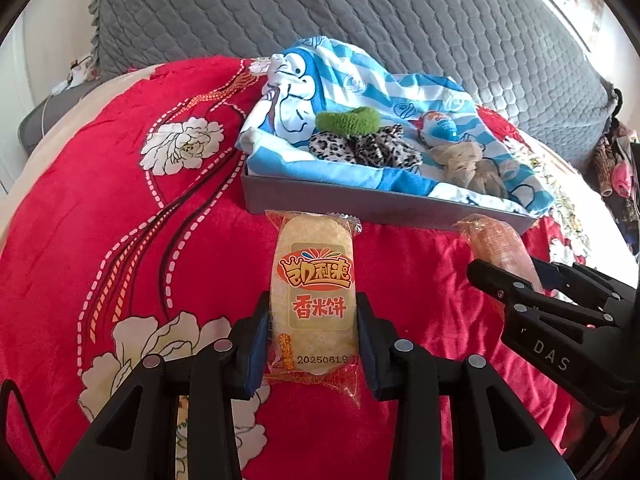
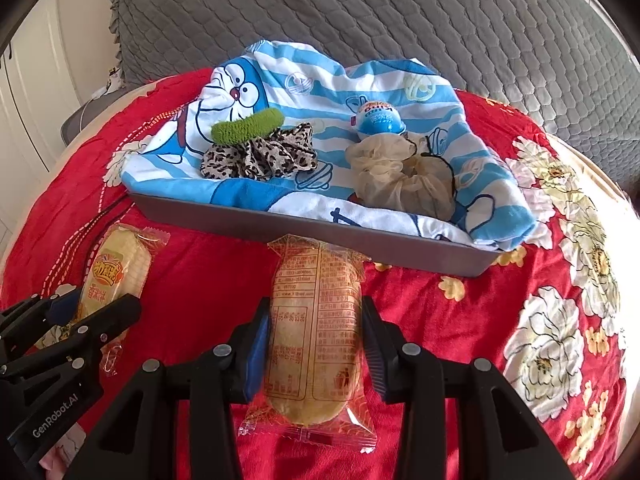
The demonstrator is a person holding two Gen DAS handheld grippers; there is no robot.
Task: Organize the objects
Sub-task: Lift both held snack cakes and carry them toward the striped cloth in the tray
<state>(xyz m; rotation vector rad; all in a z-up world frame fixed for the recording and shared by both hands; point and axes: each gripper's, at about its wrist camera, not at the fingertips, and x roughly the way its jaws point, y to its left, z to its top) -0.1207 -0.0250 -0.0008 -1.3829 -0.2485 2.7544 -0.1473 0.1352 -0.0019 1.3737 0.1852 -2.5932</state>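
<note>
Two wrapped rice-cracker packets are lifted above a red floral bedspread [image 1: 120,208], just in front of a grey tray [image 1: 360,204]. My left gripper [image 1: 312,320] is shut on the packet with the printed front [image 1: 312,276], which points toward the tray. My right gripper [image 2: 316,316] is shut on the other packet [image 2: 316,280], its text-covered back facing up. Each gripper shows in the other's view: the right gripper [image 1: 512,270] with its packet [image 1: 496,240], and the left gripper [image 2: 100,300] with its packet [image 2: 120,260].
The tray [image 2: 320,232] is lined with a blue-striped cartoon cloth [image 2: 300,76]. On the cloth lie a green scrunchie [image 2: 248,124], a leopard scrunchie [image 2: 260,156], a beige scrunchie [image 2: 400,176] and a blue egg-shaped toy [image 2: 378,118]. A grey quilted backrest [image 2: 360,8] rises behind.
</note>
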